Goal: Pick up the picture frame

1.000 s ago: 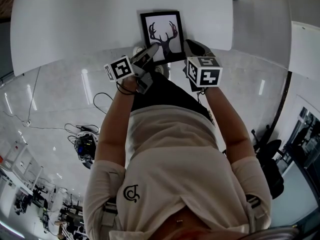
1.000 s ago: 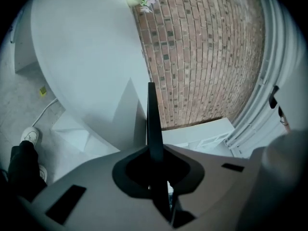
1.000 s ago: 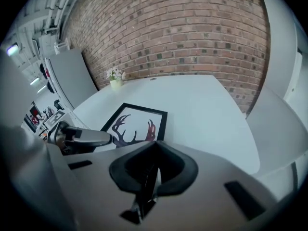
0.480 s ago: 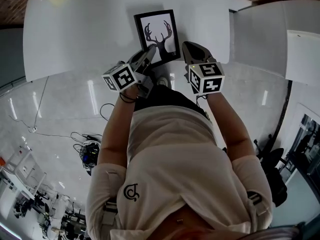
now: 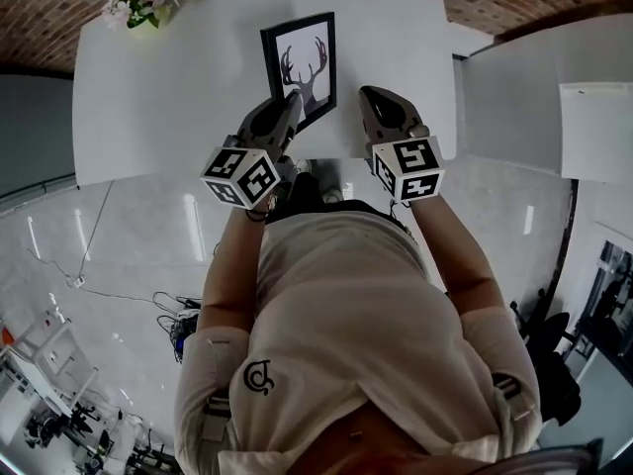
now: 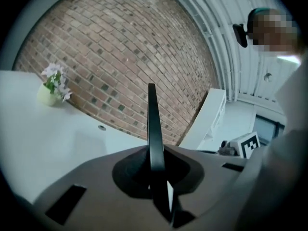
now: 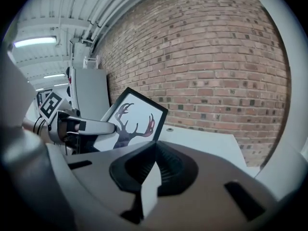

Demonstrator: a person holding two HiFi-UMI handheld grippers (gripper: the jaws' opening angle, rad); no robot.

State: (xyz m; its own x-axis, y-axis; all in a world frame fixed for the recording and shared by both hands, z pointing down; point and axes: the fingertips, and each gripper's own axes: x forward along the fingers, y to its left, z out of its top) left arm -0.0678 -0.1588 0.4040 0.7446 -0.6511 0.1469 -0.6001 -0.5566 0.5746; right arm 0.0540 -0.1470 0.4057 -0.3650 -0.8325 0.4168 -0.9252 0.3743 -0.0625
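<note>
Where a white table [image 5: 168, 97] runs up to a red brick wall [image 6: 120, 47], with a small pot of flowers [image 5: 138, 3] at its far left corner, the left gripper [image 5: 285, 105] pinches the picture frame [image 5: 300, 62] by its edge, upright above the tabletop. Just beside it, the right gripper [image 5: 378, 99] is closed on nothing.

Lifted: picture frame [image 5: 302, 59] off table [image 5: 168, 97], in left tool [image 5: 288, 104].

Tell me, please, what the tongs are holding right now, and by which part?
The left tongs clamp the picture frame by its black border at the near lower edge. The right tongs are shut and hold nothing.
</note>
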